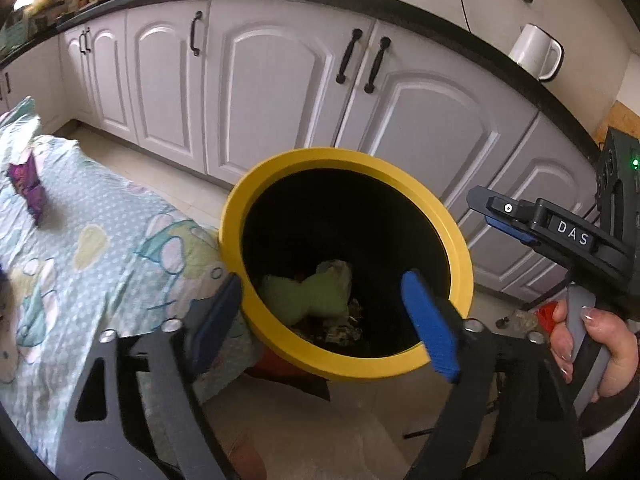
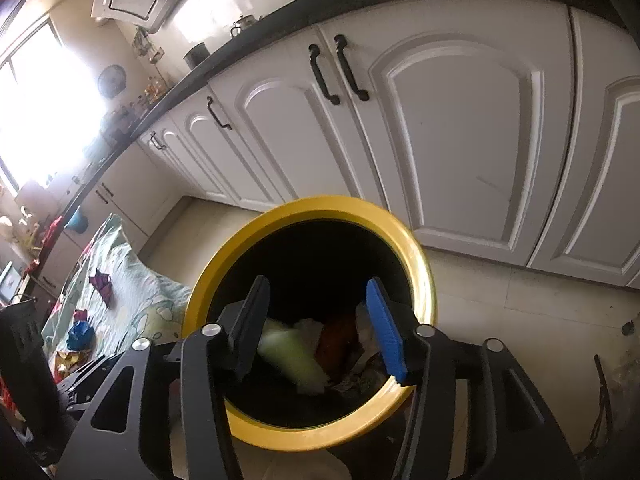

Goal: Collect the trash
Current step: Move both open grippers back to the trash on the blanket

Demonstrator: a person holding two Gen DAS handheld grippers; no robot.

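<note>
A black bin with a yellow rim (image 1: 460, 256) stands on the floor beside a cloth-covered table. My left gripper (image 1: 320, 280) hangs open over its mouth with nothing between the pads. A blurred pale green piece of trash (image 1: 308, 296) lies inside among other scraps. My right gripper (image 2: 318, 282) is also open above the bin (image 2: 424, 264). The same pale green piece (image 2: 288, 354) sits below it, clear of the pads. A hand holds the right gripper (image 1: 504, 216) at the right of the left wrist view. A purple wrapper (image 1: 28, 188) remains on the cloth.
White cabinet doors (image 1: 276, 92) with black handles run behind the bin under a dark counter with a white kettle (image 1: 534, 52). On the patterned tablecloth (image 2: 132, 292) lie a purple wrapper (image 2: 100, 284), a blue one (image 2: 80, 334) and a gold one (image 2: 68, 360). Pale floor tiles (image 2: 500, 320) surround the bin.
</note>
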